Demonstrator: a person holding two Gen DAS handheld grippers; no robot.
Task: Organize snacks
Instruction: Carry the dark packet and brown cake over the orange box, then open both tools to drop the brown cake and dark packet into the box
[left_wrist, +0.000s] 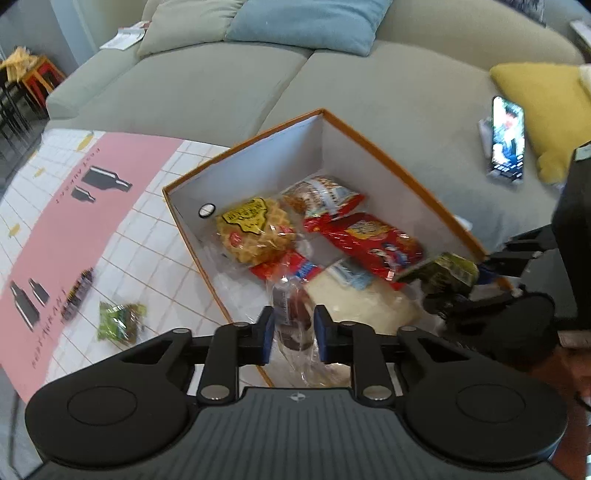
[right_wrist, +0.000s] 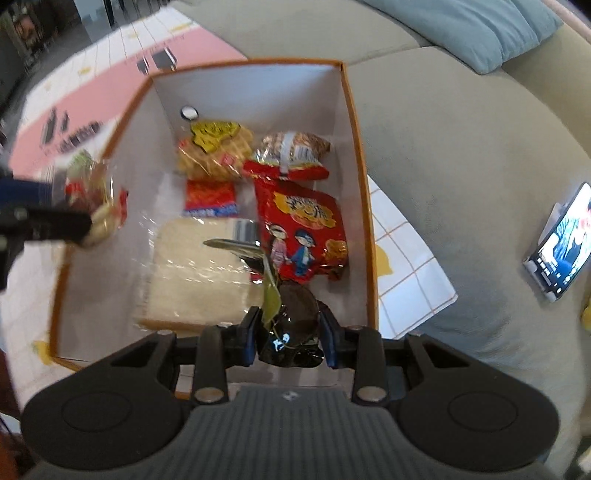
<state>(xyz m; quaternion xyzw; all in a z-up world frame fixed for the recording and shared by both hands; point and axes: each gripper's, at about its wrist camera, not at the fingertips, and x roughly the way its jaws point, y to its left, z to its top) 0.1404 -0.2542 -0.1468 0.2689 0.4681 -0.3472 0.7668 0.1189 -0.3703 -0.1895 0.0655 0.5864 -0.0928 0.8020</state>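
Snacks in crinkly wrappers fill the orange-rimmed white cardboard box (right_wrist: 356, 147) on the tiled tablecloth (left_wrist: 147, 236). The left gripper (left_wrist: 293, 334) clamps a clear-wrapped dark pastry (left_wrist: 291, 314); the right gripper (right_wrist: 290, 341) pinches a dark green packet (right_wrist: 291, 332) over the box.

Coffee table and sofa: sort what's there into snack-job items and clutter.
Job: orange box, waffle pack, red snack bag, green snack on the table, dark packet in the right gripper.
Clutter: phone, yellow cushion.
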